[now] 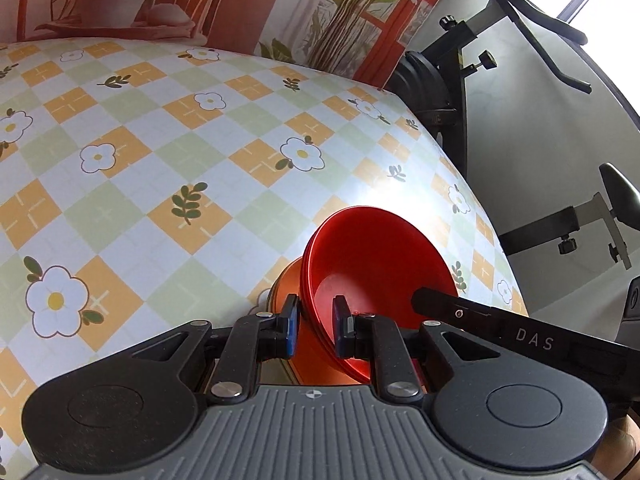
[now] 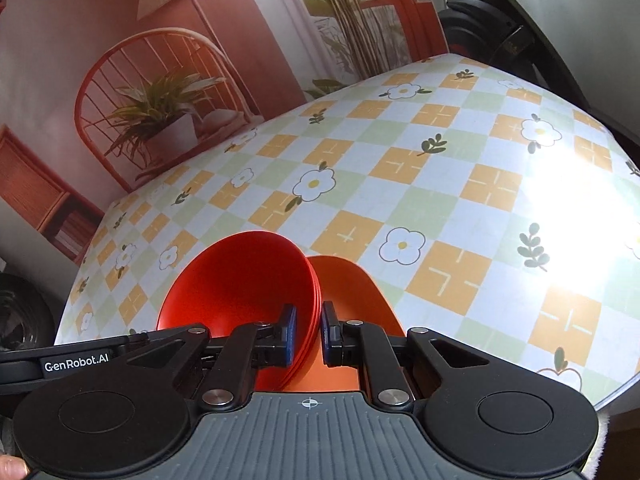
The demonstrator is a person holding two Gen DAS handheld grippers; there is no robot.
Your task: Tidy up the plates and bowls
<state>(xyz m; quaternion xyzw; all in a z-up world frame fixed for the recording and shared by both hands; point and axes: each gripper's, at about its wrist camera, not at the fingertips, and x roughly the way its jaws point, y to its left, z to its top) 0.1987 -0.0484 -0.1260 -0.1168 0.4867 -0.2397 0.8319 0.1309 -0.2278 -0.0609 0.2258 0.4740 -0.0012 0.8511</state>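
The table (image 1: 168, 148), the largest thing in both views, wears a checked cloth of orange, pale green and white squares printed with white flowers and green sprigs, and it fills each picture from about 9 o'clock round to 3 o'clock; strong glare whitens it near 3 o'clock in the right wrist view. Behind it, from 10 to 1 o'clock, hangs a printed backdrop (image 2: 224, 52) showing a potted plant, a red wire chair and reddish walls. At 1 to 3 o'clock in the left wrist view stands a black stand with clamp knobs (image 1: 460, 60) before a pale wall. The task's things lie low near the centre, at about 6 o'clock: a red bowl (image 1: 376, 264), which seems to be several nested red bowls to judge by the stacked rims, is tilted on its side, and beside or under it sits an orange plate (image 2: 352, 292), touching it. The left gripper (image 1: 316, 330) has its blue-padded fingers closed on the red bowl's rim, one pad inside and one outside. The right gripper (image 2: 309, 332) likewise pinches the opposite rim of the same red bowl, its outer finger lying over the orange plate. The other gripper's black body crosses each view's lower edge. A fingertip (image 2: 12, 468) shows at 8 o'clock.
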